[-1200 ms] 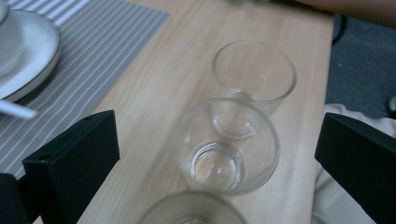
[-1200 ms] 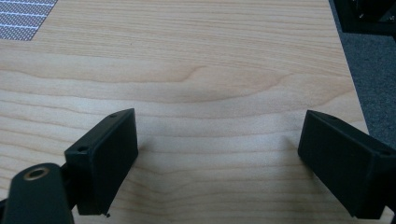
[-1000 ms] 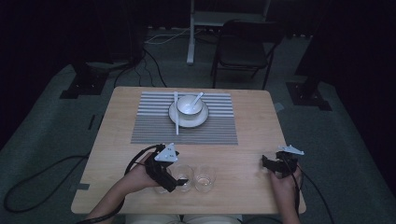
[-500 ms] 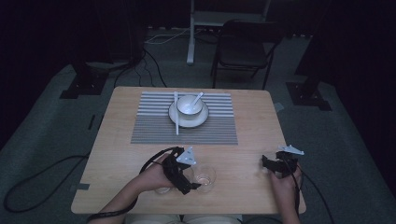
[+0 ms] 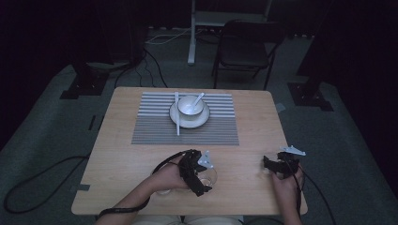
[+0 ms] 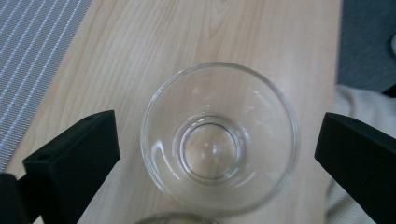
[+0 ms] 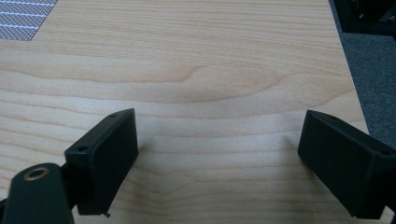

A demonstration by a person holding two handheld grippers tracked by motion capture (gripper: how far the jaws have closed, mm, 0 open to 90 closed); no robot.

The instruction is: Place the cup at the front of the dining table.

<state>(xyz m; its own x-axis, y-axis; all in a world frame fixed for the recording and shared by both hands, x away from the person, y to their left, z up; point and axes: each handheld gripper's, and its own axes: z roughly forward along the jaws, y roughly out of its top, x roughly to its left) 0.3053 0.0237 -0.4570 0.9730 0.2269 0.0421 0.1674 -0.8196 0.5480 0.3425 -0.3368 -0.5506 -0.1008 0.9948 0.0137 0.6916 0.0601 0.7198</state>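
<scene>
A: Where does the left gripper stand?

B: It is over the near edge of the table, looking down into a clear glass cup. The jaws straddle that cup with a gap on each side — no pad touches the glass. They have just been closing a little, with the cup between them, but it is not gripped yet.

A: And the second glass?

B: A sliver of its rim shows at the bottom of the left gripper view, just beside the first cup, on the gripper's side of it. In the high view the 2 glasses sit close together under the left hand.

A: So what makes a good grasp here?

B: I'd judge centring comes first: the cup sits a touch nearer the jaw on the left of the left gripper view, so shift until both gaps match, or that pad will shove the glass sideways. Keep the jaws clear of the neighbour's rim. Then close slowly — smooth glass slips, and the wall tapers toward the base, so gripping low could squeeze it upward.

A: The right gripper?

B: Jaws wide apart over bare wood near the table's right edge, holding nothing. The placemat, with its plate, bowl and spoon, lies well apart from the cups.
</scene>
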